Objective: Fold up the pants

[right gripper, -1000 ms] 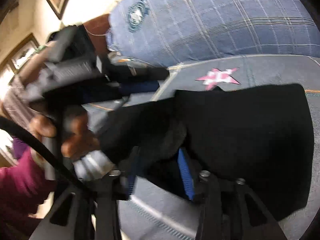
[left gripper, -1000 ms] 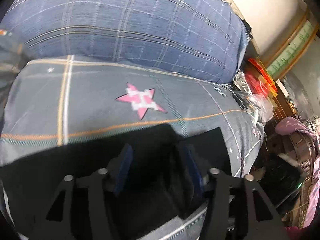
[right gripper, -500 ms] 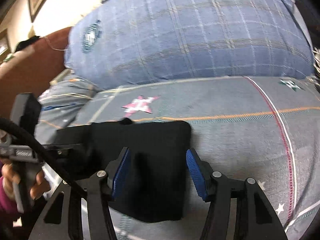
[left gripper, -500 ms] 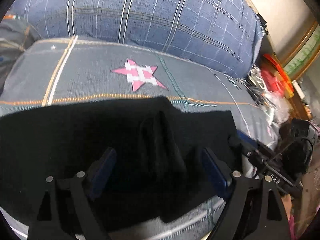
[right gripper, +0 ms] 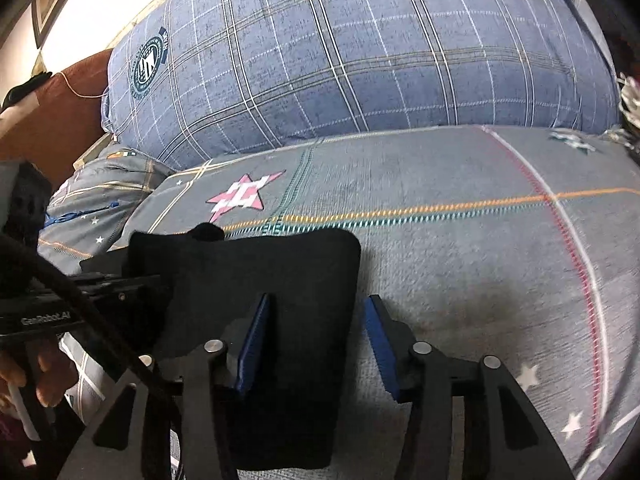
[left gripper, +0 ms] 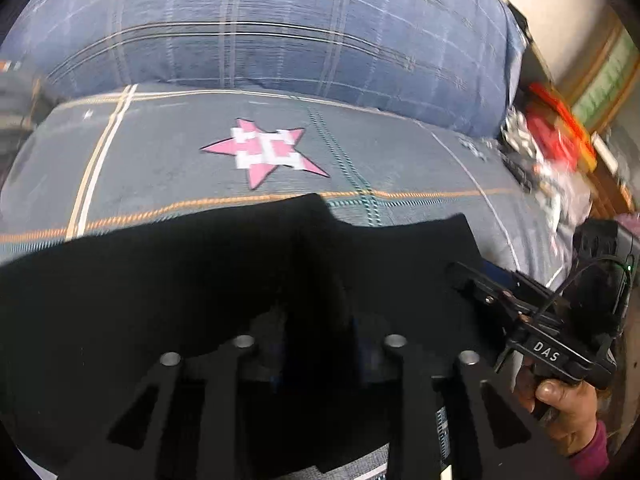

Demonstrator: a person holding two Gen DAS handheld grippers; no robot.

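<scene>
The black pants [left gripper: 200, 276] lie folded on the grey star-patterned bedspread [left gripper: 180, 160]. In the left wrist view a raised fold of the fabric stands between my left gripper's [left gripper: 316, 336] jaws, which are closed in on it. The right gripper [left gripper: 500, 296] shows at the pants' right edge in that view. In the right wrist view my right gripper [right gripper: 316, 320] is open over the right edge of the pants [right gripper: 260, 272], one blue pad [right gripper: 256, 332] on the fabric and the other on the bedspread [right gripper: 480, 248]. The left gripper body [right gripper: 72, 296] is at the left.
A large blue plaid pillow [right gripper: 340, 60] lies behind the bedspread. A pink star patch [left gripper: 268, 152] sits just beyond the pants. Red clutter [left gripper: 556, 140] and shelving stand off the bed's right side. Another grey bedding bundle [right gripper: 100, 200] lies at the left.
My left gripper's jaws have closed from wide open onto a raised fold of the pants. My right gripper stays open and has shifted slightly right along the pants' edge.
</scene>
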